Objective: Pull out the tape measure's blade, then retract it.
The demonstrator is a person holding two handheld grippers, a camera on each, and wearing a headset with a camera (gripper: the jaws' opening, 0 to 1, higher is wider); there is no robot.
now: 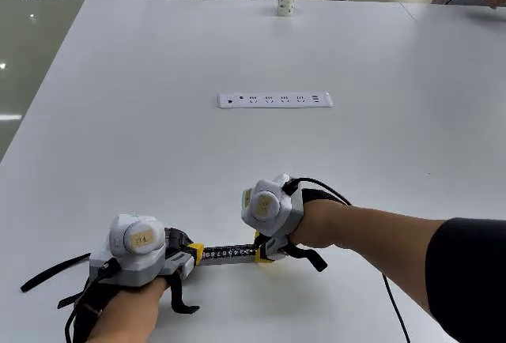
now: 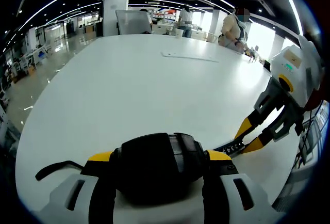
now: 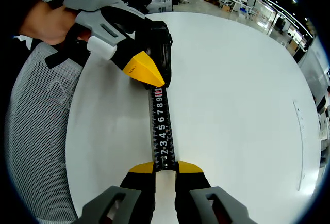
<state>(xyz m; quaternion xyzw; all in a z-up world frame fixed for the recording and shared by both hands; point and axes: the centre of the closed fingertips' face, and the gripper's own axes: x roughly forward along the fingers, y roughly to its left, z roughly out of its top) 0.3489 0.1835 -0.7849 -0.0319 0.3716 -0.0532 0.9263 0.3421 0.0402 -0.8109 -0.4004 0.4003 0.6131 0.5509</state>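
A black tape measure case sits clamped between the yellow-tipped fingers of my left gripper, low on the white table. Its dark blade with white numbers runs out a short way, about nine centimetres, to my right gripper, which is shut on the blade's end. In the head view the blade spans the small gap between the left gripper and the right gripper. In the right gripper view the case lies behind the left gripper's yellow fingertip.
A white power strip lies mid-table, and a paper cup stands near the far edge. A grey mesh chair back is beside the table's near edge. People stand beyond the table's far end.
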